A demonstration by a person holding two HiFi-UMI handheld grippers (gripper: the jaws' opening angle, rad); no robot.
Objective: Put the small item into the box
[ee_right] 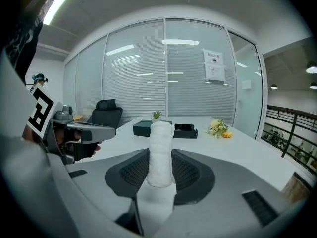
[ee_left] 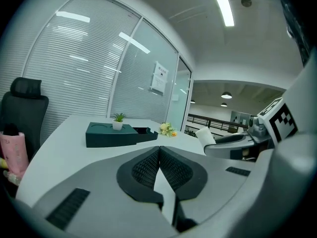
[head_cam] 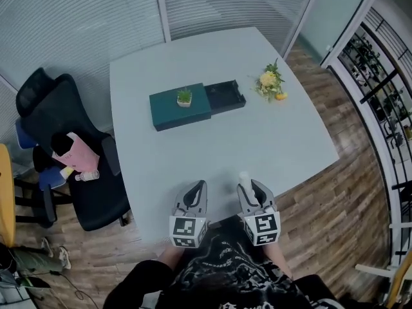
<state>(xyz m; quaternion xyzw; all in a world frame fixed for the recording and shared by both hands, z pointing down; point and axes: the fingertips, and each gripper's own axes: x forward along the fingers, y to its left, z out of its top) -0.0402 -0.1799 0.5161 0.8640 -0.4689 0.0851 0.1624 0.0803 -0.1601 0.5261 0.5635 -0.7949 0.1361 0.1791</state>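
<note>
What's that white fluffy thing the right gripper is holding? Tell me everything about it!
The white roll looks like soft, fuzzy cloth rolled into a cylinder. It stands upright, its lower part pinched between the right gripper's dark ribbed pads, its top poking above them. Only the pads touch it; the green box sits far across the table.

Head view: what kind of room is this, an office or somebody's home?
Most likely an office meeting room: a large pale table, a black swivel chair beside it, and glass partition walls with blinds.
</note>
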